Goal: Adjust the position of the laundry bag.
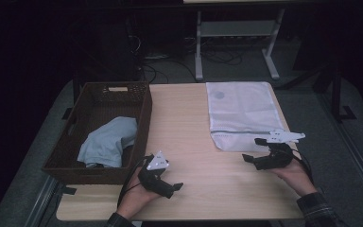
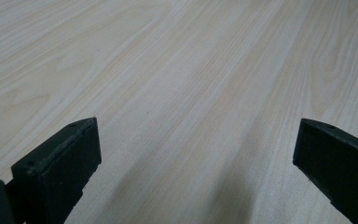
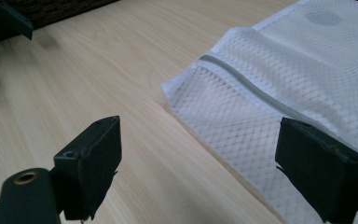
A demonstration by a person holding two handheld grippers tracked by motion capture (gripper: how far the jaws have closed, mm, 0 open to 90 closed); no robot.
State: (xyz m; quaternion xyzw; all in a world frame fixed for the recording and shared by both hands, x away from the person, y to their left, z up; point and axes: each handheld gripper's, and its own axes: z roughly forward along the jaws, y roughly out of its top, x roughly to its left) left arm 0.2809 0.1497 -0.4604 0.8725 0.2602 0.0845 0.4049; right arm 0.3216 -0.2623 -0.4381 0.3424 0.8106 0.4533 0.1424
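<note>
A: How far along?

B: Barely begun, I'd judge. At bottom centre the left gripper (image 1: pixel 170 185) rests wide open and empty; lower right, the right gripper (image 1: pixel 257 150) gapes empty beside the mesh bag (image 1: pixel 241 113).

A: And the cloth?

B: The blue cloth (image 1: pixel 108 142) lies in the basket (image 1: pixel 144 111), upper left.

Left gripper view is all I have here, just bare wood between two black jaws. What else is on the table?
Observer: A brown woven basket stands at the table's left, with a light blue cloth inside.
Operator: Anything on the other side?
Observer: A white mesh bag with a grey zipper lies flat at the right.
Operator: Where is the other hand-held gripper?
Observer: The right hand-held gripper sits open at the bag's near edge, holding nothing.
</note>
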